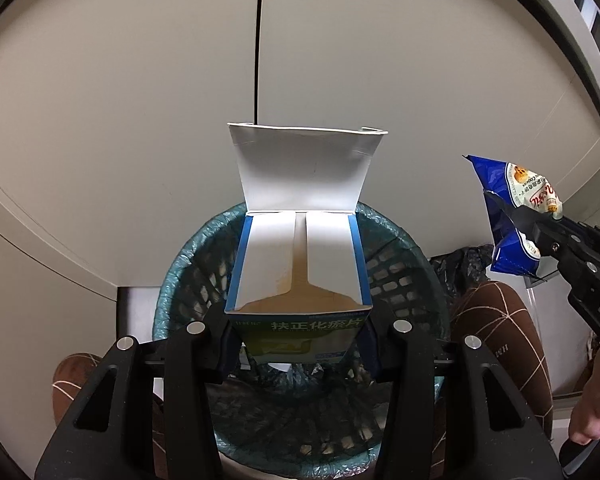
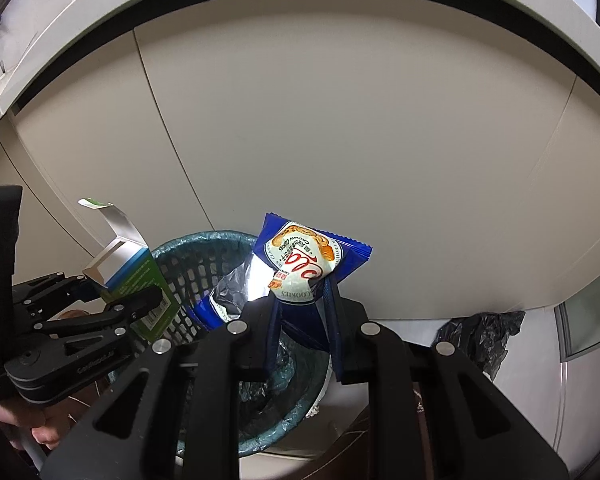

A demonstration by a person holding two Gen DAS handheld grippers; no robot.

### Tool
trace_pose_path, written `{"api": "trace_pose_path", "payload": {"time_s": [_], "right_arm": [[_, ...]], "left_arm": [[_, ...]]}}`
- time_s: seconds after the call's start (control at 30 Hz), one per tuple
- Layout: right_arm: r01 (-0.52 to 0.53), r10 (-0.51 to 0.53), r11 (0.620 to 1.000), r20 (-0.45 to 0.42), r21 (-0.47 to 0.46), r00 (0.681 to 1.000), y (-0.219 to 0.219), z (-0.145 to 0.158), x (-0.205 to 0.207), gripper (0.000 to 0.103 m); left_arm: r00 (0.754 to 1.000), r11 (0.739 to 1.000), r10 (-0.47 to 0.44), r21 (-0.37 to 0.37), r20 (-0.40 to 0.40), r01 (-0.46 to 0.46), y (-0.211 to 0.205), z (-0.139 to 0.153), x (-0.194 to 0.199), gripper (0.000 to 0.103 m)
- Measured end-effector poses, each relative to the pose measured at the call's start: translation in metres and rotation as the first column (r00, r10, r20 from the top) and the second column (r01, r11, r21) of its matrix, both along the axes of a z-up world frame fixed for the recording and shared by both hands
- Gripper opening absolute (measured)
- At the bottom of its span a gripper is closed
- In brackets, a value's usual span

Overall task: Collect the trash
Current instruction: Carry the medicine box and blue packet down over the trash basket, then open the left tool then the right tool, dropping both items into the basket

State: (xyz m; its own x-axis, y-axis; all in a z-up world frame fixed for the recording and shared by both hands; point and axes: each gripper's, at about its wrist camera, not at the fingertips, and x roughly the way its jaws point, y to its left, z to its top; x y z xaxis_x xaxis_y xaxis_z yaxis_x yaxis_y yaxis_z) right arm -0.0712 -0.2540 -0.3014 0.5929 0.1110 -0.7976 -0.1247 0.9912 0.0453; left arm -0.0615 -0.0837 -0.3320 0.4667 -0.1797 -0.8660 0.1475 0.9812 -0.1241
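Left wrist view. The left gripper is clamped about half-wide on the lower end of an empty box, lid flap up, inside bare. The box hangs directly over the mouth of the lined bin, not yet dropped. Off to the right of the bin, the right gripper pinches a blue cookie wrapper; from here the wrapper looks to sit beside the rim, not over it. A dark plastic bag lies behind the bin's right side. Patterned brown fabric, likely the person's clothing, flanks the bin.

Right wrist view. The right gripper is nearly closed, jaws narrow on the crumpled cookie wrapper, which stands above the bin near its right rim. The left gripper holds the box over the bin's left side. Some crinkled plastic already shows inside the bin, contents unclear.

Judgement: both pieces picked up and carried to the bin; what's left is releasing them, then any other trash outside these views.
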Motion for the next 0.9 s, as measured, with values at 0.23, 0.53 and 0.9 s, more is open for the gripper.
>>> {"api": "trace_pose_path", "payload": {"time_s": [0.23, 0.53, 0.9], "right_arm": [[0.005, -0.005, 1.0, -0.009, -0.002, 1.0, 0.007, 0.005, -0.004, 0.019], [0.006, -0.006, 1.0, 0.0, -0.007, 1.0, 0.003, 0.01, -0.007, 0.019], [-0.043, 0.043, 0.999, -0.007, 0.011, 0.999, 0.023, 0.005, 0.0, 0.019]], "left_arm": [[1.0, 1.0, -0.015, -0.007, 0.006, 0.015, -0.002, 0.003, 0.0, 0.048], [0.999, 1.0, -0.017, -0.012, 0.038, 0.018, -0.003, 0.016, 0.001, 0.068], [0.996, 0.999, 0.049, -0.013, 0.08, -0.048, 0.028, 0.032, -0.001, 0.091]]}}
